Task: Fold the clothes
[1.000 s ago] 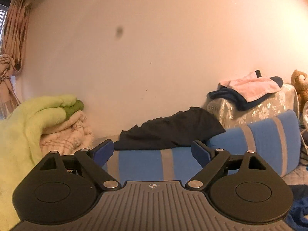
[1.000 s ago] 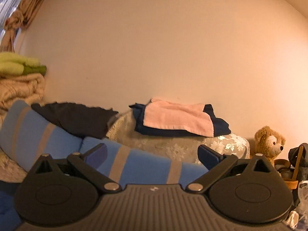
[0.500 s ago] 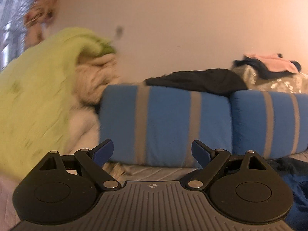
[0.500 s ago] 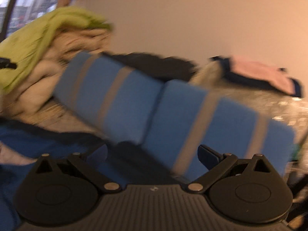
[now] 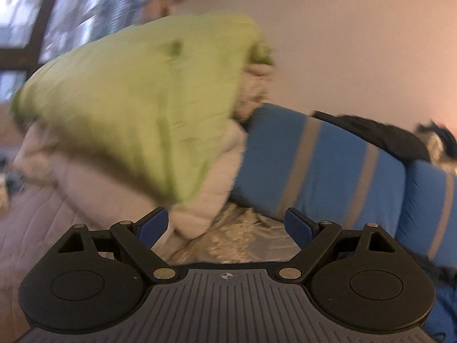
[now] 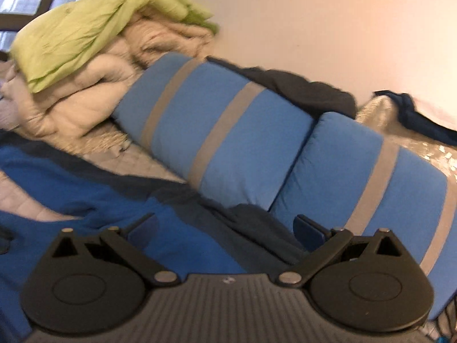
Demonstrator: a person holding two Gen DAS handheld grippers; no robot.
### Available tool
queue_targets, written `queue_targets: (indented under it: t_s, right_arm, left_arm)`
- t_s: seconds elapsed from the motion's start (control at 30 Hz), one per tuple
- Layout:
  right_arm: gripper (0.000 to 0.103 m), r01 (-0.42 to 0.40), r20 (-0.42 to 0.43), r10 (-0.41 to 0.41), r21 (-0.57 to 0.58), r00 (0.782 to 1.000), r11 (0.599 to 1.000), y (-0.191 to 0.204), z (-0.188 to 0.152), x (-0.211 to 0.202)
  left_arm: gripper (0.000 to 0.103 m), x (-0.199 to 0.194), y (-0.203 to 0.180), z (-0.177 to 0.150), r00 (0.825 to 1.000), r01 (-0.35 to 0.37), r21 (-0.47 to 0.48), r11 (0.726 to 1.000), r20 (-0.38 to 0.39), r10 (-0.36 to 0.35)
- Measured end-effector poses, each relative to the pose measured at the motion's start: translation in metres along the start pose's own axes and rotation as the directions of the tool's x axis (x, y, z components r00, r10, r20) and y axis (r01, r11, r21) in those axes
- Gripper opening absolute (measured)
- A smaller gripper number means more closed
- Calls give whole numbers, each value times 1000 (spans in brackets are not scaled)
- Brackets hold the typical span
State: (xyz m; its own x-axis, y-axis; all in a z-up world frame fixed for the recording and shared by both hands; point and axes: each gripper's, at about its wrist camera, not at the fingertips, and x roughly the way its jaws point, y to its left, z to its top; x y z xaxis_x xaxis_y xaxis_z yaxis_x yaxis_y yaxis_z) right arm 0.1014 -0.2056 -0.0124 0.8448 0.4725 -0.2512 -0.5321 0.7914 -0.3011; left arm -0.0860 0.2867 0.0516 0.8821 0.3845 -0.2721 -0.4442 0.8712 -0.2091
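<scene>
A blue garment (image 6: 94,200) with darker navy parts lies spread and rumpled on the quilted bed, seen in the right wrist view. My right gripper (image 6: 225,228) hangs just above its navy part, jaws wide apart with nothing held. In the left wrist view my left gripper (image 5: 225,224) stands open over the pale bedcover (image 5: 245,237), pointing at the foot of a pile of bedding, with nothing between its fingers. A corner of the blue garment (image 5: 440,311) shows at the far right edge there.
A lime green blanket (image 5: 137,100) lies on cream quilts (image 6: 85,100) at the left. Two blue pillows with grey stripes (image 6: 222,137) lean along the wall, a dark garment (image 6: 302,88) draped behind them. A floral cushion (image 6: 400,125) bears folded navy cloth.
Both grippers have dropped from looking at the wall and pillow tops to low over the bed. The left swung toward the green blanket; the right now hangs over the blue garment. Jaws stayed wide.
</scene>
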Motion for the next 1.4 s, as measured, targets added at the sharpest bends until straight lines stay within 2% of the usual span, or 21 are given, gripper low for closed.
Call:
queue_targets:
  t_s: [0.1,0.23,0.4,0.57,0.8,0.9,1.0,1.07,1.13,1.37,1.4]
  right_arm:
    - [103,101,27,-101,2,995,995,6,-21,2]
    - [103,128,2,-128,-89,992,988,9,-34,6]
    - [103,156,-40,-159,-66,986,986,4,-36,13]
    - [103,173,-59,-174,-33,983,984,-2,-37,18]
    - [103,178,-57,-180,-40,982,983,1,-38,19]
    - [103,180,-45,-181,-30,982,983,-1,-38,18]
    - [103,187,-45,-188,-22,981,982,-4,-39,17]
    - [103,198,-46,-198,-14,979,980,-7,-40,17]
    - [103,205,-53,-205,-4,977,979,-10,-41,16]
    - [103,233,-81,-231,26,970,972,-19,-44,18]
    - [103,235,-81,-232,28,969,972,-19,-44,18]
  left_arm:
    - [89,3,33,-13,997,-68,-134,989,-41,63]
    - [89,8,73,-39,990,-120,-325,938,-114,87]
    - [89,1,103,-73,983,-155,-456,876,-156,93]
    - [89,-6,119,-90,987,-141,-543,828,-144,73]
    - [88,-7,138,-108,991,-120,-637,762,-117,58]
    - [88,1,142,-113,994,-97,-665,741,-106,35]
    - [88,15,146,-119,992,-99,-673,733,-125,19]
    - [83,25,149,-123,991,-104,-678,728,-135,16]
    - [65,37,153,-128,990,-99,-691,716,-140,2]
    - [59,65,156,-141,976,-160,-686,710,-216,12]
    - [52,66,156,-142,976,-164,-686,709,-218,16]
